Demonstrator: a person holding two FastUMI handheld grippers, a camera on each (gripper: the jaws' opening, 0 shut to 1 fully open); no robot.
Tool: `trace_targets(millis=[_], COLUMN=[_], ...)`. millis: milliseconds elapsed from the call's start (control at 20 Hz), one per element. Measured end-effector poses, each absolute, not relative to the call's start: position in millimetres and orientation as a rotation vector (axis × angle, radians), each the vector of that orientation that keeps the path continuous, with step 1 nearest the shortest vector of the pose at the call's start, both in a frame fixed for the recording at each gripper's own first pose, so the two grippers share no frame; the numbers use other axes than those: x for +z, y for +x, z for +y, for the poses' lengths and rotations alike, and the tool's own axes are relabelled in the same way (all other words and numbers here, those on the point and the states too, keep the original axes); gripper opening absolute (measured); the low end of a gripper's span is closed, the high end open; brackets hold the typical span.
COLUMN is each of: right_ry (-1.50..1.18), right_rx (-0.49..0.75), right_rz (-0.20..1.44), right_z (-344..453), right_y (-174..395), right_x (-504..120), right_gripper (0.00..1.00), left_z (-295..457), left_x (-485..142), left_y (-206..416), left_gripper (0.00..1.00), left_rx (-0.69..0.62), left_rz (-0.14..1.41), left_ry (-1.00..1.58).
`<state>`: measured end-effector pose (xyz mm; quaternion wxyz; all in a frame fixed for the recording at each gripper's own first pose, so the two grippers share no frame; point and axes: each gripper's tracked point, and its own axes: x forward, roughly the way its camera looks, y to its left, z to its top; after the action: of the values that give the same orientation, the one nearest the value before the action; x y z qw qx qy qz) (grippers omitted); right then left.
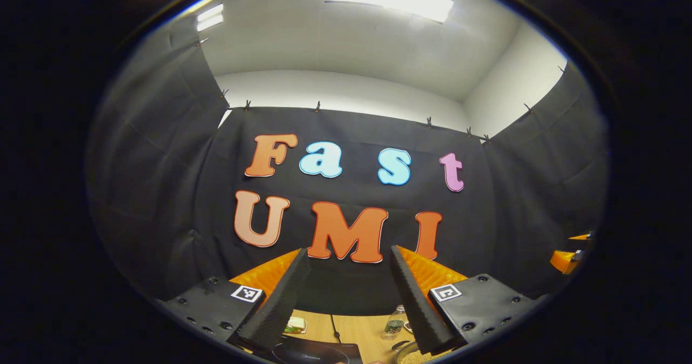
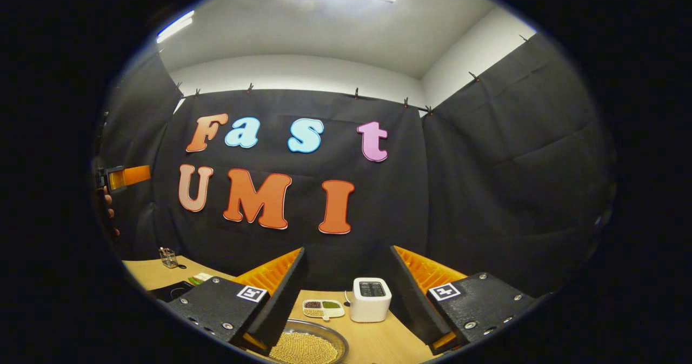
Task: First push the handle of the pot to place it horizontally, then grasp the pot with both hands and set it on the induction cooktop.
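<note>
My left gripper [image 1: 348, 253] is open, held high and facing the wall, nothing between its fingers. Below it lies the black induction cooktop [image 1: 313, 353], with a piece of the pot's metal rim [image 1: 406, 350] to its right. My right gripper [image 2: 347, 250] is open too, with nothing in it. Under it sits the round metal pot [image 2: 305, 348], filled with small yellowish grains; I cannot see its handle. A corner of the cooktop [image 2: 170, 290] lies at the left of the right gripper view. Each gripper appears at the edge of the other's view: the right gripper [image 1: 567, 257] and the left gripper [image 2: 123, 177], with a hand [image 2: 108, 210] under it.
On the wooden table [image 2: 378, 342] stand a white box-shaped appliance [image 2: 370, 299], a small divided dish [image 2: 323, 309] and a small clear holder [image 2: 168, 257]. A plastic bottle [image 1: 396, 321] and a small packet [image 1: 295, 325] stand behind the cooktop.
</note>
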<state>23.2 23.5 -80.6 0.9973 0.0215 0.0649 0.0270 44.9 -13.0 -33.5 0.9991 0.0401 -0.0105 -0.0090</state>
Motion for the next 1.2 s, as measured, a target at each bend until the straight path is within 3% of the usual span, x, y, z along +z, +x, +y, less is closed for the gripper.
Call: trace_targets(millis=[150,350,650,900,1000,1200], right_ry=[0.066,0.077,0.087,0.148,0.153,0.188], right_rx=[0.08,0.079,0.115,0.146,0.142,0.164], right_rz=[0.187,0.287,0.481,0.696,0.746,0.824], right_z=[28.2,31.1,44.8,61.4,62.2,73.3], right_y=[18.3,12.1,-11.0,-47.9,-56.8,-76.3], right_x=[-100.2,-135.7,-199.4,-265.0,-279.6,-304.6], right_gripper=[0.93,0.84,0.57,0.2,0.1,0.06], left_z=[-15.7,-7.7,-3.1,-0.4,0.7,1.0], left_x=[-34.8,-34.9,-39.6,-45.8,-50.1,-54.7], left_y=[45.3,43.2,46.1,48.1,49.5,51.8], left_gripper=[0.96,0.97,0.97,0.97,0.97,0.97], left_rx=[-0.018,0.005,0.018,0.021,0.024,0.026], left_rz=[-0.035,-0.054,-0.059,-0.055,-0.052,-0.045], left_ry=[0.085,0.103,0.106,0.102,0.105,0.103])
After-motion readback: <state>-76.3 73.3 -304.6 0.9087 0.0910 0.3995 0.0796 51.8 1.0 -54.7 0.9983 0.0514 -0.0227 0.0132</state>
